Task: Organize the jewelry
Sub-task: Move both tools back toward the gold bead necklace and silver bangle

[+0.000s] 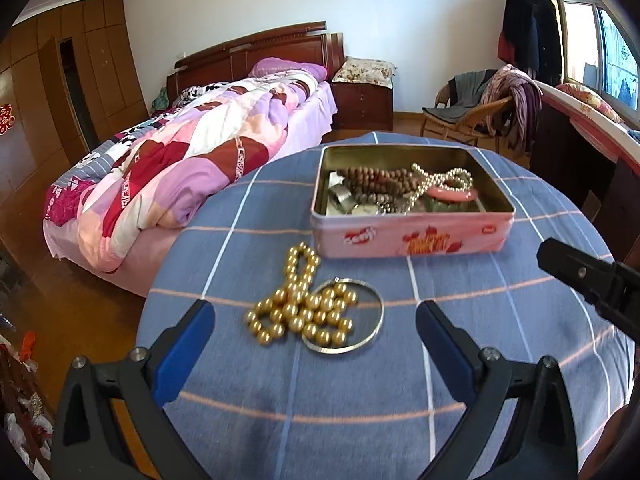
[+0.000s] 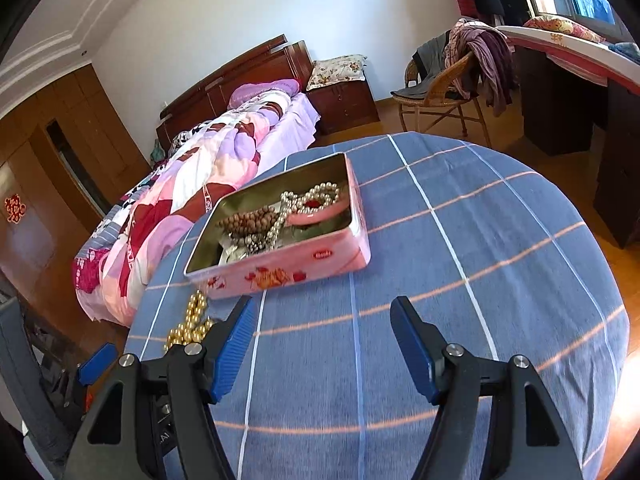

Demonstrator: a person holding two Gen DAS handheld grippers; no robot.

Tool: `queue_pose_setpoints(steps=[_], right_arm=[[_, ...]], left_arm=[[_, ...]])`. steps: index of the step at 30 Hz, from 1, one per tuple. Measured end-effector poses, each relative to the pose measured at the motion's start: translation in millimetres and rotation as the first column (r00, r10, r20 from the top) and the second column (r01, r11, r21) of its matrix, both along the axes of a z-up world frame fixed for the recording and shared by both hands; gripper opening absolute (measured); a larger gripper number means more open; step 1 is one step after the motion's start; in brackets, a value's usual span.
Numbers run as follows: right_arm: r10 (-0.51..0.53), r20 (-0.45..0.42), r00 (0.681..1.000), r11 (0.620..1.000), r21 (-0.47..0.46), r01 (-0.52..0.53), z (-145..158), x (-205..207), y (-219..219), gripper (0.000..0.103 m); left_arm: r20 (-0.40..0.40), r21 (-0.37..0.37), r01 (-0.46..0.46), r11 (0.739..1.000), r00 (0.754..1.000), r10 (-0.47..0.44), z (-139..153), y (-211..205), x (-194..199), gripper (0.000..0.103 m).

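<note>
A gold bead necklace (image 1: 302, 304) lies heaped on the blue checked tablecloth (image 1: 360, 400), partly over a thin silver bangle (image 1: 376, 328). My left gripper (image 1: 314, 322) is open, its blue fingers either side of the beads, just short of them. Behind stands an open pink tin (image 1: 412, 236) holding brown beads (image 1: 376, 180), a pearl strand (image 1: 436, 178) and a pink bangle (image 1: 452, 194). In the right wrist view the tin (image 2: 280, 268) is ahead left and the gold necklace (image 2: 190, 324) shows at the left. My right gripper (image 2: 322, 312) is open and empty above the cloth.
The round table's edge drops to a wooden floor. A bed with a patchwork quilt (image 1: 192, 160) lies left, a nightstand (image 1: 360, 104) behind, a wicker chair with clothes (image 1: 480, 108) and a dark desk (image 2: 580, 100) to the right. The right gripper's black finger (image 1: 588, 276) shows at right.
</note>
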State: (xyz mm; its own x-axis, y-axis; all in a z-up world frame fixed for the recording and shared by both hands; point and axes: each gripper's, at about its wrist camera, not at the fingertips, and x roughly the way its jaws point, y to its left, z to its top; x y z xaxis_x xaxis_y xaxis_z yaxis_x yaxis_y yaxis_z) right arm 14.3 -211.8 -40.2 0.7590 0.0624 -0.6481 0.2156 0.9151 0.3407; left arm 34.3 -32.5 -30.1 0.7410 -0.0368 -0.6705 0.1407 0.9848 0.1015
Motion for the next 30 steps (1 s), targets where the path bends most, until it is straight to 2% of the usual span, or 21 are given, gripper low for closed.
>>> queue_pose_setpoints(steps=[9,15,23,25,28,30], right_arm=[[0.026,-0.021,0.999,0.999,-0.03,-0.027,-7,-13,8,0.069],[0.043,-0.049,0.998,0.999,-0.02,-0.044,-19,-11,12,0.069],[0.123,-0.059,0.991,0.99,-0.065,-0.127,-22,-5,36,0.069],[0.137,-0.07,0.988,0.988,-0.065,-0.142,-24,-3,40,0.069],[0.135,-0.075,0.988,0.988,-0.058,-0.14,-26,-2,40,0.069],[0.133,-0.078,0.988,0.989,-0.055,-0.138,-27,0,40,0.069]], left_arm=[[-0.019,-0.032,0.007,0.999,1.0,-0.007,-8,24,-17,0.102],[-0.059,-0.041,-0.04,0.998,0.998,0.037,-24,53,-22,0.102],[-0.085,-0.06,-0.065,0.996,0.995,0.06,-34,69,-20,0.102],[-0.079,-0.058,-0.058,0.997,0.995,0.054,-33,71,-17,0.099],[-0.083,-0.088,-0.043,0.995,0.996,0.036,-30,76,-6,0.094],[-0.09,-0.136,-0.042,0.99,0.996,0.03,-26,80,5,0.093]])
